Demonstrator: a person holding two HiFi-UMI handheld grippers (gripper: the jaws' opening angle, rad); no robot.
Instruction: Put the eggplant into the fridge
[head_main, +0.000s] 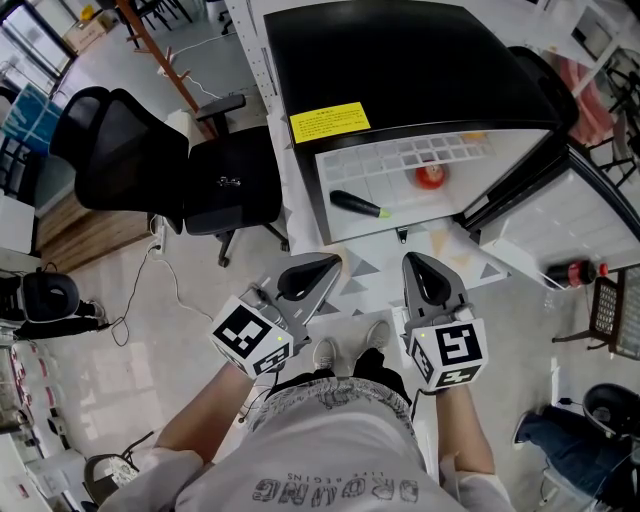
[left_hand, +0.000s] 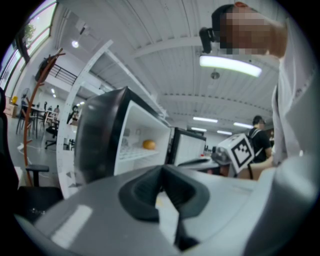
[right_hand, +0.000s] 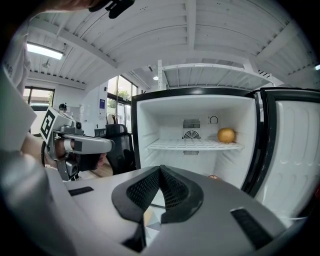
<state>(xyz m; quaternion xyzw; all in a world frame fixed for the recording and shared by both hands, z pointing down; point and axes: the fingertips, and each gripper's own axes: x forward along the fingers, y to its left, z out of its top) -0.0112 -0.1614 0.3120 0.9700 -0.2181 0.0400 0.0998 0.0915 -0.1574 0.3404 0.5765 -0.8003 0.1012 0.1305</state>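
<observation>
Eggplant (head_main: 355, 204) is held by neither tool: the left gripper (head_main: 325, 268) and the right gripper (head_main: 415, 265) are both closed on nothing just outside the open fridge (head_main: 400, 60), and beyond them it lies inside the fridge at the front left, long axis across the opening, nearer the left gripper.

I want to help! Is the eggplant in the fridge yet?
Done: the eggplant lies inside the open fridge, near a round fruit. In hand: nothing; left gripper and right gripper are both shut and empty. Left: perhaps closing the door.
</observation>
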